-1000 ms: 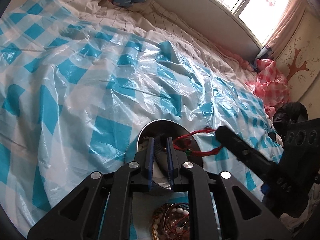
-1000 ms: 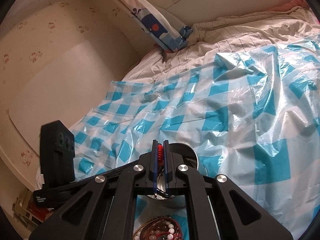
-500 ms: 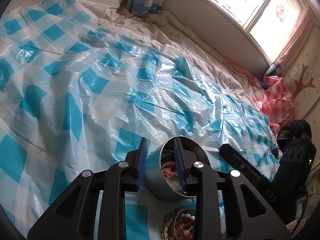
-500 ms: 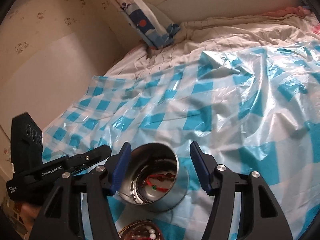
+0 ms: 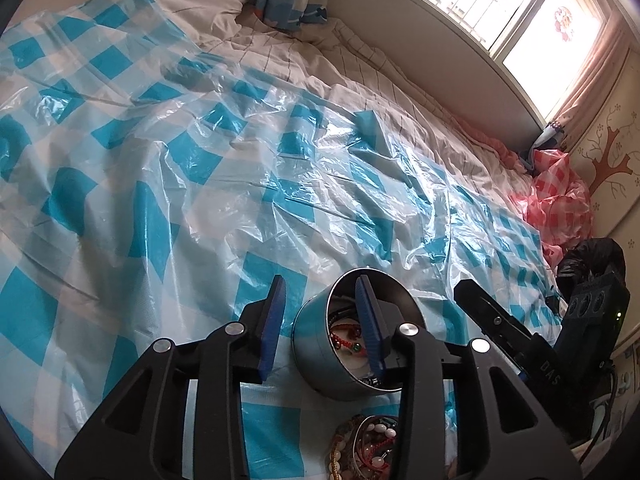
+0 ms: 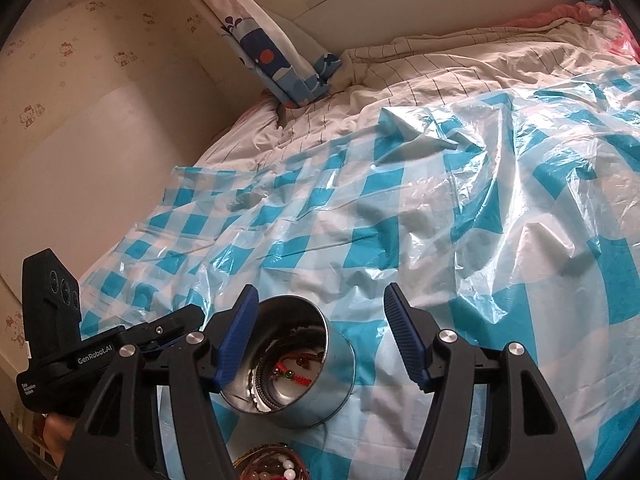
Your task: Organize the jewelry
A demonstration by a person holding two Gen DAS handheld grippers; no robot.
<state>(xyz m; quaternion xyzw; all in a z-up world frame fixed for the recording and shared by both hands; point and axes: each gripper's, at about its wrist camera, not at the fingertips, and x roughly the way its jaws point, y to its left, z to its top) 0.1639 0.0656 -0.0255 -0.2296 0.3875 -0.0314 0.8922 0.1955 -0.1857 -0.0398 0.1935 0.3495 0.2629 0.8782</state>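
Both the left hand-held gripper (image 5: 320, 326) and right hand-held gripper (image 6: 320, 340) are spread, empty; the beaded bracelets (image 6: 276, 466) (cut off below) lie near the tin (image 6: 320, 384), its contents tangled, indistinct.

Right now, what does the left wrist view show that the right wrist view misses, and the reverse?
Only the left wrist view shows the window, the crumpled pink checked sheet and the tree wall decal. Only the right wrist view shows the cartoon-print wallpaper.

Both show the round metal tin with a red bracelet inside, the beaded bracelet pile in front of it, the blue checked plastic sheet, the whale-print pillow, and both hand-held grippers, left and right, open.
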